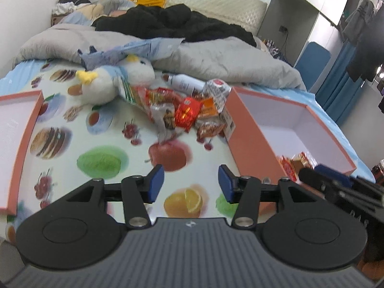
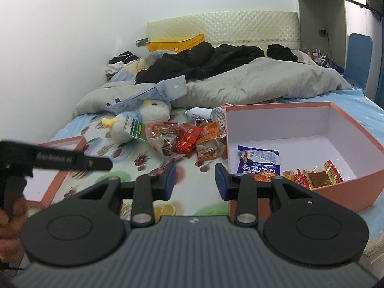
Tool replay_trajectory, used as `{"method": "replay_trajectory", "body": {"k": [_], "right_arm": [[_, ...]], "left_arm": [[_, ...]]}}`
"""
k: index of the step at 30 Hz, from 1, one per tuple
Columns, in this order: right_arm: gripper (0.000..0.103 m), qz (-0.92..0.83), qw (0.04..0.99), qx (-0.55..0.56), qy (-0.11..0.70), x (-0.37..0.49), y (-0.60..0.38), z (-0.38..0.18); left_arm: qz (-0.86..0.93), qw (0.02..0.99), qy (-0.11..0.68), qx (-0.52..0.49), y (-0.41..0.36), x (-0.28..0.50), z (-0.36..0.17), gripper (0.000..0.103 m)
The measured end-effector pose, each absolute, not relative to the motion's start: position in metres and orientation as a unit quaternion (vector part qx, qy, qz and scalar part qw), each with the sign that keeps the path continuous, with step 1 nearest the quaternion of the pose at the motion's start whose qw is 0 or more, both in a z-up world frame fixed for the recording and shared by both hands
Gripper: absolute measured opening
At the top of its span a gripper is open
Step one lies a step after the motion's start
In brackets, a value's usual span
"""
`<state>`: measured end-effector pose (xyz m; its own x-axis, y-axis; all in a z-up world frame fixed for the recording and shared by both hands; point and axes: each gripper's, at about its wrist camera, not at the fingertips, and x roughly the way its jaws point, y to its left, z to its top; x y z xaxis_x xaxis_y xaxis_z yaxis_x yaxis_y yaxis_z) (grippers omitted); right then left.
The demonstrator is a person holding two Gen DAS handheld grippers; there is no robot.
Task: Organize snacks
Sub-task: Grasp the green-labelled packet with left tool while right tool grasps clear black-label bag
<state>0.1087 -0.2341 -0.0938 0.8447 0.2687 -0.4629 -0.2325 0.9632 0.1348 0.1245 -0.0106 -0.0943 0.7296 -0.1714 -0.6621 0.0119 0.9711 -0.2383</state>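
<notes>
A pile of snack packets [image 1: 187, 112] lies on the fruit-print bed sheet, also in the right wrist view [image 2: 189, 139]. An open pink box [image 1: 242, 120] stands to its right; the right wrist view shows its white inside [image 2: 312, 148] holding a blue packet [image 2: 260, 162] and orange packets [image 2: 314, 175]. My left gripper [image 1: 191, 183] is open and empty, above the sheet short of the pile. My right gripper [image 2: 195, 180] is open and empty, beside the box's near left corner.
The pink box lid [image 1: 21, 134] lies at the left, also in the right wrist view [image 2: 57, 168]. A white plush duck [image 1: 115, 79] and a white bottle [image 1: 184, 82] lie behind the pile. A grey duvet [image 1: 216, 57] and black clothes [image 1: 172, 21] cover the far bed.
</notes>
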Motion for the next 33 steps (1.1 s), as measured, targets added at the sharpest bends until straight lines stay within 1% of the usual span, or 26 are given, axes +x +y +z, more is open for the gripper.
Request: {"method": "replay_trajectory", "body": {"k": [2,3,4,5,7,8,9,10,11,13,15,21,25,33], "right_arm": [[0.038,0.127,0.959,0.036,0.251,0.109,-0.235,-0.097],[0.038,0.122,0.959,0.035,0.254,0.11,-0.236,-0.099],[0.038,0.117,0.959,0.033,0.256,0.111,-0.237,-0.101],[0.039,0.114,0.958,0.032,0.259,0.112,-0.237,-0.104],[0.039,0.112,0.957,0.031,0.267,0.115,-0.236,-0.111],[0.039,0.113,0.955,0.029,0.273,0.117,-0.236,-0.115],[0.043,0.113,0.954,0.026,0.277,0.119,-0.235,-0.118],[0.052,0.114,0.953,0.026,0.281,0.122,-0.233,-0.121],[0.057,0.117,0.952,0.026,0.283,0.125,-0.231,-0.123],[0.077,0.123,0.95,0.025,0.285,0.13,-0.226,-0.127],[0.082,0.125,0.949,0.012,0.289,0.138,-0.217,-0.129],[0.082,0.164,0.944,-0.014,0.285,0.166,-0.186,-0.135],[0.081,0.178,0.936,-0.038,0.303,0.195,-0.163,-0.147],[0.077,0.182,0.929,-0.058,0.317,0.259,-0.139,-0.174]], "left_arm": [[-0.048,0.921,0.372,-0.109,-0.01,0.122,-0.099,0.066],[-0.045,0.92,0.374,-0.109,-0.01,0.122,-0.101,0.067],[-0.042,0.919,0.375,-0.11,-0.009,0.123,-0.103,0.071],[-0.038,0.919,0.376,-0.112,-0.008,0.124,-0.106,0.077],[-0.029,0.918,0.379,-0.114,-0.006,0.13,-0.113,0.082],[-0.028,0.916,0.382,-0.116,-0.004,0.134,-0.116,0.082],[-0.031,0.915,0.383,-0.122,-0.001,0.138,-0.119,0.082],[-0.031,0.915,0.382,-0.127,0.002,0.142,-0.122,0.083],[-0.029,0.914,0.382,-0.13,0.006,0.146,-0.126,0.083],[-0.02,0.914,0.384,-0.13,0.013,0.157,-0.132,0.084],[-0.005,0.916,0.378,-0.132,0.024,0.167,-0.138,0.084],[0.032,0.92,0.357,-0.157,0.063,0.2,-0.149,0.084],[0.044,0.923,0.347,-0.162,0.082,0.225,-0.158,0.084],[0.02,0.913,0.338,-0.228,0.111,0.286,-0.188,0.084]]}}
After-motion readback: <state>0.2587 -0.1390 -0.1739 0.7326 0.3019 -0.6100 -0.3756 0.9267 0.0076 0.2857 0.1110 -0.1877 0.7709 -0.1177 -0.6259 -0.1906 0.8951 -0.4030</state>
